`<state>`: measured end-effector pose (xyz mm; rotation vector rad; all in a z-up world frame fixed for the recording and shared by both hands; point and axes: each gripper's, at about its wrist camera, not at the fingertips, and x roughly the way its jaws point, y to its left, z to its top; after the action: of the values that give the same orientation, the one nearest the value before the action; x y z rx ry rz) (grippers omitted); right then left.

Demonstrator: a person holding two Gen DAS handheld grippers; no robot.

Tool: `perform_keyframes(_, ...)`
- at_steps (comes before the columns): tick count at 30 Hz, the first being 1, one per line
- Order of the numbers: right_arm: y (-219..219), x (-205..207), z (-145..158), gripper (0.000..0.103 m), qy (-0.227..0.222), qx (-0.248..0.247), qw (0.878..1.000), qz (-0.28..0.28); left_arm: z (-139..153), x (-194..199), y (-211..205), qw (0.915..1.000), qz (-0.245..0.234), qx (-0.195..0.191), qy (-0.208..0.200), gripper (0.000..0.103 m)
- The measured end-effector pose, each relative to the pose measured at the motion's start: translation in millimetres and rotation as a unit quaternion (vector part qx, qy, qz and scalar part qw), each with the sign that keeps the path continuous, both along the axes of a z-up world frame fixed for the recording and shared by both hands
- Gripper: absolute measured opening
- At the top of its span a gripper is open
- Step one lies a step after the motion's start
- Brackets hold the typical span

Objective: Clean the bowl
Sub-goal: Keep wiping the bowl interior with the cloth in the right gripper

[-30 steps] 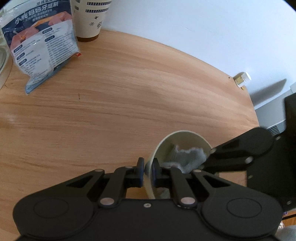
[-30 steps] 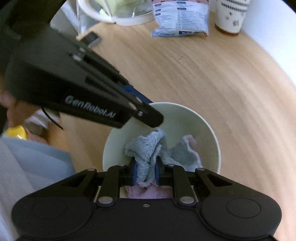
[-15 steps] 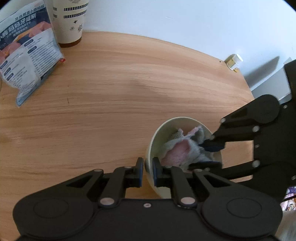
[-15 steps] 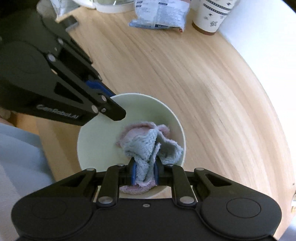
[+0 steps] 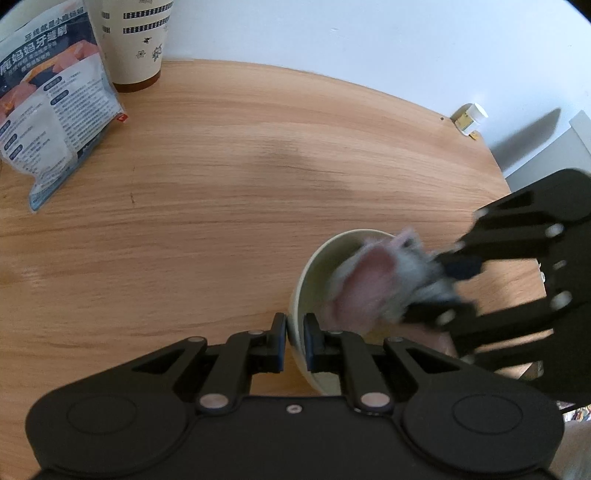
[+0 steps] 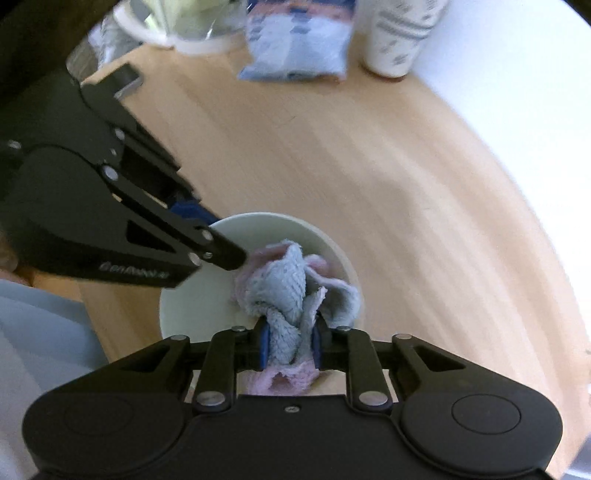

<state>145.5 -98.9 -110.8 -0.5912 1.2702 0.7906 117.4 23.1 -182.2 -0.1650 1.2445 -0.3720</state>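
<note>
Since a moment ago my right gripper (image 6: 290, 341), fingers clamped on the cloth (image 6: 291, 291), has swept it across the bowl (image 6: 207, 314) to the far wall, so I judge wiping is under way. My left gripper (image 5: 294, 341) pinches the rim, steadying the bowl on the surface (image 5: 221, 184); it holds only cloth.

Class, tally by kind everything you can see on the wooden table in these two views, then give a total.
Bowl: 1
Cloth: 1
Paper cup: 1
Printed packet: 1
Clear container: 1
Small bottle: 1
Total: 6
</note>
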Motion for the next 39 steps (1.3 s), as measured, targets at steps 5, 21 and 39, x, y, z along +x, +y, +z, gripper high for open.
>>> perform_keyframes(5,0.2,-6.0,7.3,0.020,-0.029,-0.015,0.999,-0.004,-0.7,2.6,-3.5,0.9999,-0.007,0.008,0.003,0.009)
perform_keyframes(21,5.9,19.3,-43.8,0.020,0.016,-0.002,1.000,-0.022,-4.1,4.3,2.5,0.9995,-0.027,-0.014,0.003,0.012)
perform_keyframes(39,-6.9,21.1,-23.0,0.022,-0.009,0.088,0.995,-0.055,-4.4,4.3,-2.1,0.9971,-0.075,0.002,-0.011,0.013)
